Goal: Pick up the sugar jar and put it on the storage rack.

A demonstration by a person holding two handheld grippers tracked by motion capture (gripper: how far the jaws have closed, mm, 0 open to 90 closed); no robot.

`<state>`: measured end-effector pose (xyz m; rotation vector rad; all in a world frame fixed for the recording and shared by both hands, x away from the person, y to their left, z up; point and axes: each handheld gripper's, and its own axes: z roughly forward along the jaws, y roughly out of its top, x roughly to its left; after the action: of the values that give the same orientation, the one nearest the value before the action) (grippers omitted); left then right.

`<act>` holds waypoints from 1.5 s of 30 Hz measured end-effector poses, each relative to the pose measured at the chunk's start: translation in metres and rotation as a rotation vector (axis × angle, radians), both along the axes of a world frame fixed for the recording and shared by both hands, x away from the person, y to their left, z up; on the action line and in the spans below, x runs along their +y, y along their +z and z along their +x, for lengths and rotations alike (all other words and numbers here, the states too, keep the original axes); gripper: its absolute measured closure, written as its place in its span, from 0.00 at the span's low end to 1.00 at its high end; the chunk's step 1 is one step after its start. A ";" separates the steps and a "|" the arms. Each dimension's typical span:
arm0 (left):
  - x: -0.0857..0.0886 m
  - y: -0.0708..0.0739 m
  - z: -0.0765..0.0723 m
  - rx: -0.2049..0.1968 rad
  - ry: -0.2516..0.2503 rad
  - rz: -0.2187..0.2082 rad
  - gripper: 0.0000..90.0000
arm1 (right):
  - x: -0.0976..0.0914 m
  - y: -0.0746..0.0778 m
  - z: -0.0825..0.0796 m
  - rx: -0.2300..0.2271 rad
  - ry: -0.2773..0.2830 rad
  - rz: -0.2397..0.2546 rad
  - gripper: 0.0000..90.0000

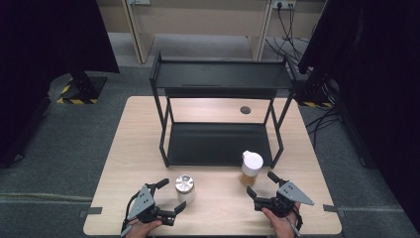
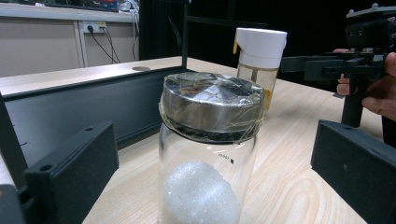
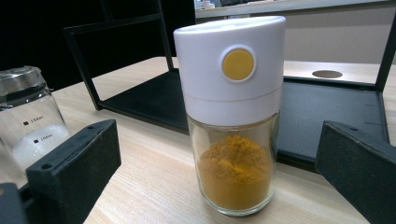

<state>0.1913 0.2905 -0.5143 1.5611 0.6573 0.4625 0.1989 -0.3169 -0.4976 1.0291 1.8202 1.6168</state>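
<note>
Nearest the person, the left gripper (image 1: 170, 198) stands open around the metal-lidded jar (image 1: 184, 189), the right gripper (image 1: 260, 184) open beside the spice jar (image 1: 251, 167); an off-centre squeeze could topple either toward the rack (image 1: 219, 144)

High view: above the surface (image 1: 218, 198) near edge, facing forward and down. Gripper views: low and close, each on one jar, sharing the black rack (image 2: 93, 107).
</note>
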 end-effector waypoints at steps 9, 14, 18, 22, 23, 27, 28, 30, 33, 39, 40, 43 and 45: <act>0.000 0.000 0.000 0.002 -0.001 0.002 0.00 | 0.000 0.000 0.000 0.004 -0.003 0.002 0.01; -0.001 0.000 0.000 0.002 0.000 0.003 0.00 | 0.000 0.000 0.000 0.004 -0.002 0.003 0.01; -0.001 0.000 -0.001 0.002 -0.003 0.001 0.00 | 0.000 -0.001 0.000 0.005 -0.003 0.004 0.01; -0.002 0.001 -0.001 0.014 0.006 -0.002 0.00 | -0.001 -0.001 0.001 0.006 -0.002 0.008 0.01; -0.003 0.001 -0.001 0.018 0.008 -0.002 0.00 | -0.001 -0.001 0.001 0.006 -0.003 0.009 0.01; -0.007 0.002 0.000 0.019 0.016 0.010 0.00 | -0.001 -0.002 0.002 0.012 -0.004 0.016 0.01; -0.008 0.003 0.000 0.022 0.018 0.012 0.00 | -0.001 -0.002 0.002 0.012 -0.004 0.017 0.01; -0.010 0.004 0.001 0.028 0.019 0.014 0.00 | -0.001 -0.002 0.002 0.011 -0.005 0.017 0.01; -0.013 0.005 0.003 0.027 0.016 0.020 0.00 | -0.002 -0.002 0.002 0.011 -0.009 0.021 0.01; -0.019 0.009 0.009 0.034 0.015 0.045 0.00 | -0.002 -0.003 0.002 0.012 -0.010 0.024 0.01; -0.021 0.010 0.010 0.039 0.015 0.048 0.00 | -0.002 -0.003 0.002 0.012 -0.009 0.024 0.01; -0.025 0.011 0.013 0.053 0.016 0.063 0.00 | -0.002 -0.003 0.002 0.013 -0.009 0.024 0.01; -0.027 0.012 0.014 0.062 0.019 0.075 0.01 | -0.002 -0.003 0.002 0.013 -0.008 0.025 0.01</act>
<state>0.2057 0.2637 -0.5018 1.6462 0.7099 0.4589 0.2014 -0.3189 -0.5002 1.0587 1.8063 1.6357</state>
